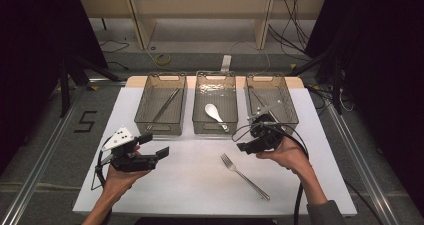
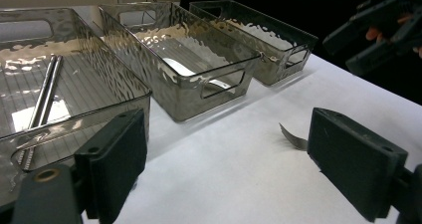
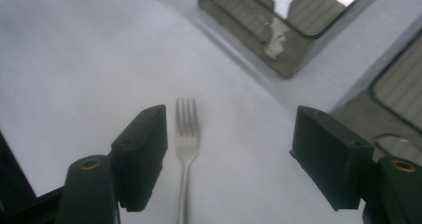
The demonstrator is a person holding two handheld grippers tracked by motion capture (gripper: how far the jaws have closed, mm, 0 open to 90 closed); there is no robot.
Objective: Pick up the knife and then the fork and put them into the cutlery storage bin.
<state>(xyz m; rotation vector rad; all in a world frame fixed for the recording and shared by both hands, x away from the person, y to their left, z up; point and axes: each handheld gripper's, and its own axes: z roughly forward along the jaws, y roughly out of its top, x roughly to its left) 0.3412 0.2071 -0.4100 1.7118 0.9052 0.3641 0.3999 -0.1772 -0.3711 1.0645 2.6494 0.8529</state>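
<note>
Nearest the camera, a fork (image 1: 244, 176) lies flat on the white tabletop (image 1: 190, 185), tines toward the three bins. Just beyond its tines the right tool (image 1: 245, 146) hovers with jaws spread wide and nothing between them; in the right gripper view the fork (image 3: 186, 134) sits between the jaws, nearer the left one. Well left of the fork, the left tool (image 1: 156, 145) is also wide open and empty. Beyond the fork, the middle bin (image 1: 215, 126) holds a white spoon (image 1: 213, 112).
</note>
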